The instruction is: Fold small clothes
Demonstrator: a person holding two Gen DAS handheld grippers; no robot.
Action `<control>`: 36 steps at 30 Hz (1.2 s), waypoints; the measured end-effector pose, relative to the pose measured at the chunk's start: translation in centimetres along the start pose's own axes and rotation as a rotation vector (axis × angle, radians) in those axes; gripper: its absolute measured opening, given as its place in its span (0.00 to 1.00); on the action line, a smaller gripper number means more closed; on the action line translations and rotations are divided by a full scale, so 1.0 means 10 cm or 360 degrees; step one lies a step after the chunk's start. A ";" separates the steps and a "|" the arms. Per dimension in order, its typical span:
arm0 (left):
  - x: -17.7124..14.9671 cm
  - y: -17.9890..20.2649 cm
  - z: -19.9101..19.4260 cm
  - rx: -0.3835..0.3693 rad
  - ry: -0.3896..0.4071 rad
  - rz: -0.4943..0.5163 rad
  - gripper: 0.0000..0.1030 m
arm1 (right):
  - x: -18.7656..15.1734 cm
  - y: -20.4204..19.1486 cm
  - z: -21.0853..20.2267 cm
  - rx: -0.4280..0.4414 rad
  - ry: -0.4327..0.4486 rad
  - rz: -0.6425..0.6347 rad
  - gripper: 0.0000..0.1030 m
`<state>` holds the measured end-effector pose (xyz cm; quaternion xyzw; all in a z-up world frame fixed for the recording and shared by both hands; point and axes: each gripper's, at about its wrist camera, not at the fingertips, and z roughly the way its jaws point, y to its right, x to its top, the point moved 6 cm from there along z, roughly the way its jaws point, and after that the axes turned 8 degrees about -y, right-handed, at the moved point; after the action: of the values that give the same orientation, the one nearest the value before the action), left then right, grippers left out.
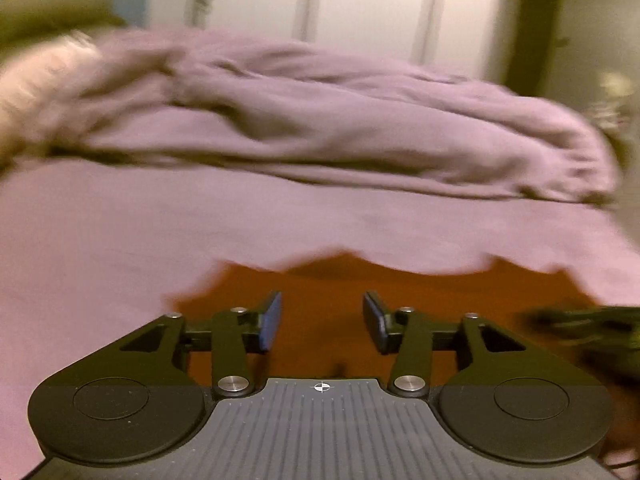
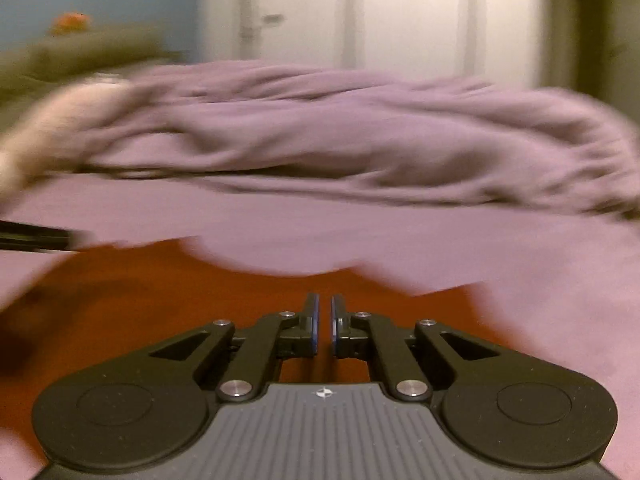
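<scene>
Bed sheet (image 1: 120, 232), mauve, fills the field ahead of both your grippers; both views motion-blurred. Rumpled duvet (image 1: 320, 120) of the same mauve lies heaped across the far side, well beyond the fingertips, spanning nearly the full width in each view. Behind it, white wardrobe doors (image 1: 360, 4) with vertical handles. A pale fluffy item (image 1: 36, 80) sits at the duvet's left end, too blurred to identify.

Orange-red garment (image 1: 320, 280): spread flat on the sheet directly under and just ahead of both grippers. Its far edge is wavy and lies a short way beyond the fingertips. In the right wrist view the same garment (image 2: 160, 300) extends from under the fingers out to the left.

Your left gripper (image 1: 322, 322): fingers spread wide, blue pads facing each other, nothing between them, cloth visible in the gap. Contact with the cloth cannot be judged.

Your right gripper (image 2: 324, 322): pads drawn nearly together, a thin slit remaining; whether fabric is pinched there cannot be told. It appears as a dark blurred shape at the right edge of the left wrist view; the left one likewise shows at the left edge of the right wrist view
</scene>
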<state>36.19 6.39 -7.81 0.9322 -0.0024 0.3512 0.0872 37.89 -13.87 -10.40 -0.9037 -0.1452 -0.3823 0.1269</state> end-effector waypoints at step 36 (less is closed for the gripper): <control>-0.54 -0.25 0.00 0.0255 -0.0233 0.0050 0.84 | -0.86 0.73 -0.65 -0.0560 -0.0095 0.0221 0.00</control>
<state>32.29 8.54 -11.70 0.9592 0.0048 0.2825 0.0065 30.51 -24.23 -13.13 -0.9307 -0.0170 -0.3652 -0.0112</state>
